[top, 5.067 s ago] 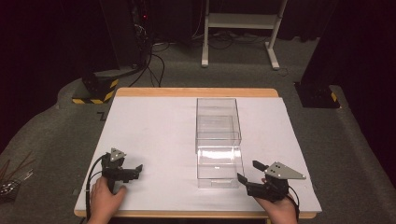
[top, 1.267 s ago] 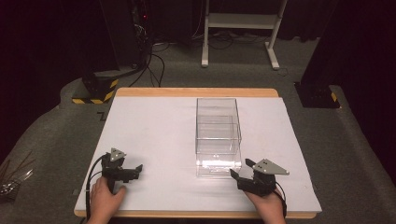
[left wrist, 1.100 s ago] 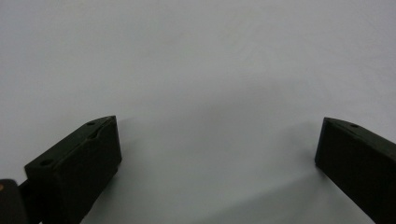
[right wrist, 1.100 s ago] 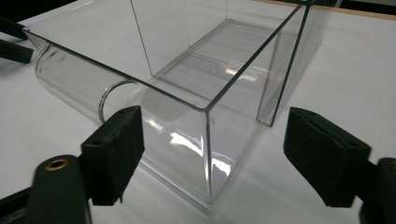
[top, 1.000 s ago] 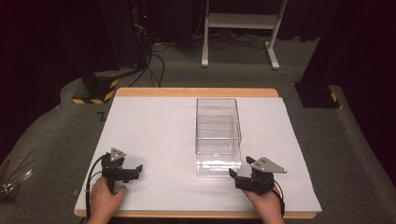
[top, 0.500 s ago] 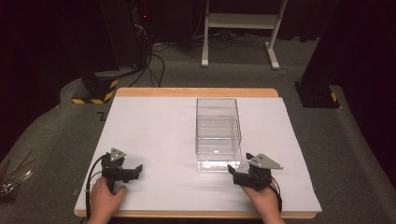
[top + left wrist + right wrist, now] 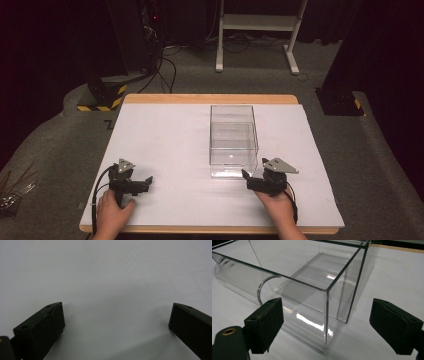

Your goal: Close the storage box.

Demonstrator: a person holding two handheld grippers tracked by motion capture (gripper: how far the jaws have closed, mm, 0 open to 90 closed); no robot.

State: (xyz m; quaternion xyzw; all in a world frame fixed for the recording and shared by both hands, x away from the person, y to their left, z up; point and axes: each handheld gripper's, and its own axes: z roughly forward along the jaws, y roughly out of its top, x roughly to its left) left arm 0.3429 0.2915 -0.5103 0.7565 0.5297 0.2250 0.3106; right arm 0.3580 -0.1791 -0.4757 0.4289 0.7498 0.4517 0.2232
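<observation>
Right tool point(image 7: 246, 176) has slid leftward, opening at clear box's point(image 7: 233, 140) near corner.

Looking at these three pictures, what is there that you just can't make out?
- Clear box, high view: whether the pale speck inside is an object or a glint; too small.
- Clear box, right gripper view: far end cut off by the top edge.
- Left gripper, high view: jaw gap too small to judge.
- Floor clutter, high view: dark, cut by the left edge.

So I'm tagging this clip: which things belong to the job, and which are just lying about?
In the job:
- clear box
- right gripper, jaws opening at its near corner

Lying about:
- left gripper, open on the white table
- cables on the floor
</observation>
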